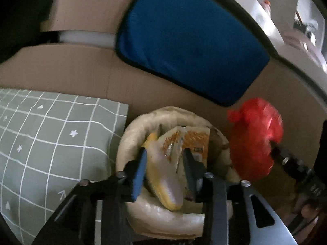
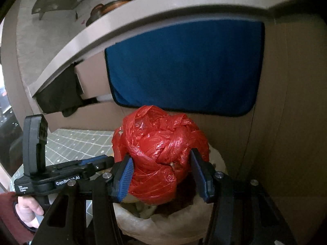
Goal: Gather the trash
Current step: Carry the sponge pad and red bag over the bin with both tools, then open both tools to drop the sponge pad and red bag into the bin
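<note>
A bin lined with a beige bag [image 1: 130,134] stands below me and holds several wrappers. In the left wrist view my left gripper [image 1: 165,171] hangs open over its mouth. A blurred yellow-edged clear wrapper [image 1: 163,175] lies loose between the fingers, close to the left blue pad [image 1: 140,173]. An orange-printed packet [image 1: 194,140] lies under it. My right gripper [image 2: 163,173] is shut on a knotted red plastic bag [image 2: 159,149], held just above the lined bin [image 2: 163,226]. The red plastic bag [image 1: 255,136] also shows at the right of the left wrist view.
A blue cushion [image 1: 190,47] leans on brown cardboard [image 1: 81,69] behind the bin. A green checked cloth [image 1: 40,134] lies to the bin's left. A grey ledge [image 2: 122,24] overhangs above. A hand [image 2: 28,208] grips the left tool's handle.
</note>
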`<state>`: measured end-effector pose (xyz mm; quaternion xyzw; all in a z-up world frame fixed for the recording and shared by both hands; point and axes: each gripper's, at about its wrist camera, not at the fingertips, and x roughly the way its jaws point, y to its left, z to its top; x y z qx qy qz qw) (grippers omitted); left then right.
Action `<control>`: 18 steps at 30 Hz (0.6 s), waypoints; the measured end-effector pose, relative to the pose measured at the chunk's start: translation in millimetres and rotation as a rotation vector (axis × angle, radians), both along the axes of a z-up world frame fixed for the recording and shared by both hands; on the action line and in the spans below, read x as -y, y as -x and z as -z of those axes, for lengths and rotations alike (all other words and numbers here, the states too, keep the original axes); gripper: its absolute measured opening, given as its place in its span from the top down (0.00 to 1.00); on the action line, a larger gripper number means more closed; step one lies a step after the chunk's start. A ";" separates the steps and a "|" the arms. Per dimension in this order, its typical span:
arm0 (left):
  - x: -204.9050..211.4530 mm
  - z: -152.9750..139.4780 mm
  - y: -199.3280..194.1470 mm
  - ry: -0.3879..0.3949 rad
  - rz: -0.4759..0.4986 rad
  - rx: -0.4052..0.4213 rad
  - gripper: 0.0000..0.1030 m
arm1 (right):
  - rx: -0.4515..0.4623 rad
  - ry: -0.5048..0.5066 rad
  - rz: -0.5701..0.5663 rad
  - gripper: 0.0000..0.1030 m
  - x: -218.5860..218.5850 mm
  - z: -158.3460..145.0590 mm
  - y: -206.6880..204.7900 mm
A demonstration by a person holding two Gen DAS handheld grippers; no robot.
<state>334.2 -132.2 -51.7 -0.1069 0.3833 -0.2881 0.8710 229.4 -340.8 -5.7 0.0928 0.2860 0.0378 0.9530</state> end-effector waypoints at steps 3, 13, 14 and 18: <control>-15.0 -4.9 4.2 0.042 -0.044 -0.005 0.55 | -0.036 0.003 -0.026 0.51 -7.4 13.1 -8.8; -44.1 -31.7 44.1 -0.106 -0.156 0.075 0.54 | -0.279 0.139 -0.059 0.49 -43.5 83.4 -54.7; -47.0 -34.4 54.1 -0.129 -0.174 0.099 0.54 | -0.296 0.140 -0.053 0.47 -44.7 87.5 -55.3; -55.7 -33.2 83.8 -0.209 -0.228 0.135 0.54 | -0.268 0.156 -0.031 0.47 -49.1 83.2 -44.7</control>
